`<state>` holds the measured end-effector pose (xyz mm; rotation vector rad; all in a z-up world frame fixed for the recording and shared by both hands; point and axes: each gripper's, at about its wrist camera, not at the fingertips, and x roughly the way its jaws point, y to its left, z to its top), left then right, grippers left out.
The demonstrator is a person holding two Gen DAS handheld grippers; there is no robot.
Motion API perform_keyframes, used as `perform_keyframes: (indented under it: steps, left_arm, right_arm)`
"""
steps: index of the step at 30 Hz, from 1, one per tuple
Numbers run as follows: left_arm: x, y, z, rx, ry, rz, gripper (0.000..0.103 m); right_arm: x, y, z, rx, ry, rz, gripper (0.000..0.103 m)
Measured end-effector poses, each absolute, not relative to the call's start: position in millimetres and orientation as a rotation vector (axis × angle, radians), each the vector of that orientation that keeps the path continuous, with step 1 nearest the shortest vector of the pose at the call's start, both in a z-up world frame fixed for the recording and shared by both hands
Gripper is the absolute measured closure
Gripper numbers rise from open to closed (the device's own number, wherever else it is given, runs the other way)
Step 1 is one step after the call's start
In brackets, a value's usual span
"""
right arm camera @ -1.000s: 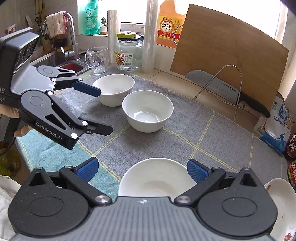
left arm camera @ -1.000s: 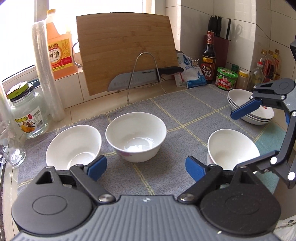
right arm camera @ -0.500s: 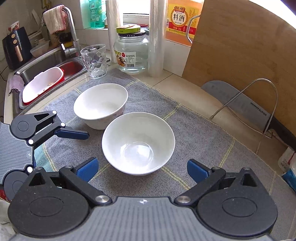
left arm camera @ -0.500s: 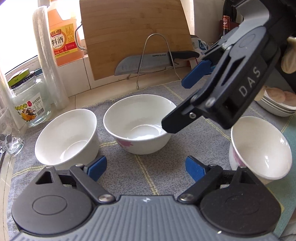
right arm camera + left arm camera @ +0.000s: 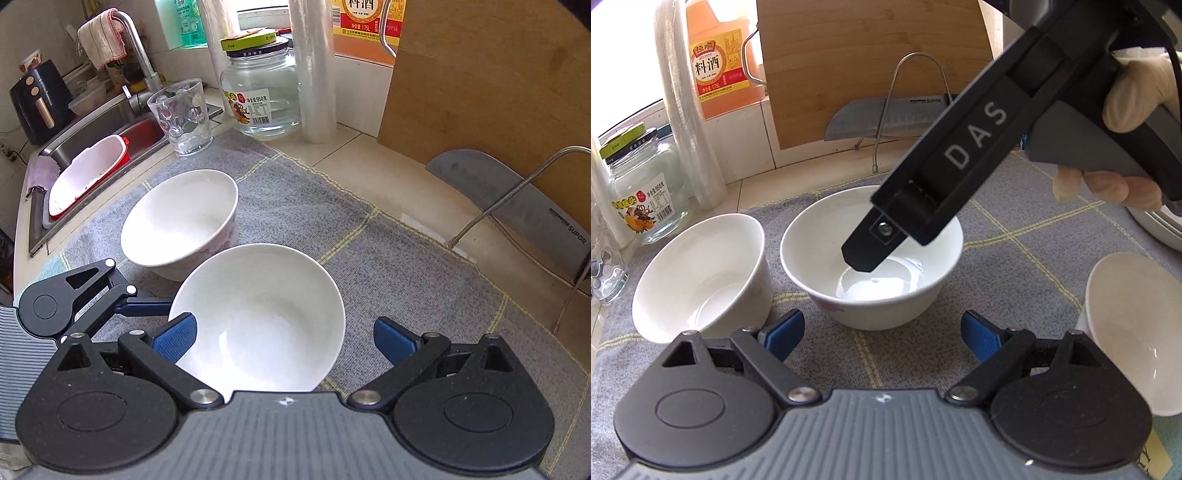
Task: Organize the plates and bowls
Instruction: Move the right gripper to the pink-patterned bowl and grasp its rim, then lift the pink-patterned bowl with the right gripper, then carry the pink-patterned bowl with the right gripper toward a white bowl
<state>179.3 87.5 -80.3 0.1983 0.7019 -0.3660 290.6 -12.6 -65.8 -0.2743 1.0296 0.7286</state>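
The right gripper (image 5: 284, 339), at the bottom centre of its own view, has its jaws spread wide. Its left blue pad (image 5: 175, 336) overlaps the rim of the middle bowl (image 5: 258, 317); the right pad stands clear of the bowl over the grey mat (image 5: 406, 266). Whether the left pad touches the rim cannot be told. The bowl's near edge is hidden behind the gripper body.

In the left wrist view the right gripper's black finger (image 5: 871, 254) reaches down from the upper right into the same bowl's mouth; its second finger is hidden. A gloved hand (image 5: 1126, 110) holds the handle at the upper right edge, partly cut off.

The left gripper (image 5: 882, 334), at the bottom centre of its view, is also wide open with nothing between its pads, positioned just in front of the middle bowl.

A second bowl (image 5: 701, 277) stands at centre left, just beside the middle one. A third bowl (image 5: 1134, 332) sits at the right edge, partly cut off and partly covered by the gripper linkage. A stack of plates (image 5: 1160, 229) shows only as a sliver at the far right.

Behind the mat, a cutting board (image 5: 868, 55) leans upright with a knife (image 5: 886, 118) on a wire rack; the knife handle is hidden by the right gripper. A glass jar (image 5: 262, 92) and a tumbler (image 5: 183, 114) stand at the upper left of the right wrist view, beside the sink (image 5: 96, 140).
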Motion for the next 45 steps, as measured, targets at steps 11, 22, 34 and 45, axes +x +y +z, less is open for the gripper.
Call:
perform_keyframes:
  steps: [11,22,34,45]
  left_arm:
    - [185,89,-80,0.191,0.69,-0.37,0.017]
    - [188,90,-82,0.185,0.671,-0.361,0.019]
    - [188,92,-80,0.186,0.661,-0.363,0.019]
    - [174,91,-59,0.21,0.651,-0.399,0.019]
  right_arm:
    - [295,-7,-74,-0.29,1.057,0.78,0.012]
    - [294,-9,-75,-0.265,1.069,0.811,0.018]
    - [295,-10,-73,-0.232,1.064,0.803,0.018]
    - [281,-20,-49,-0.178,1.045,0.789,0.018]
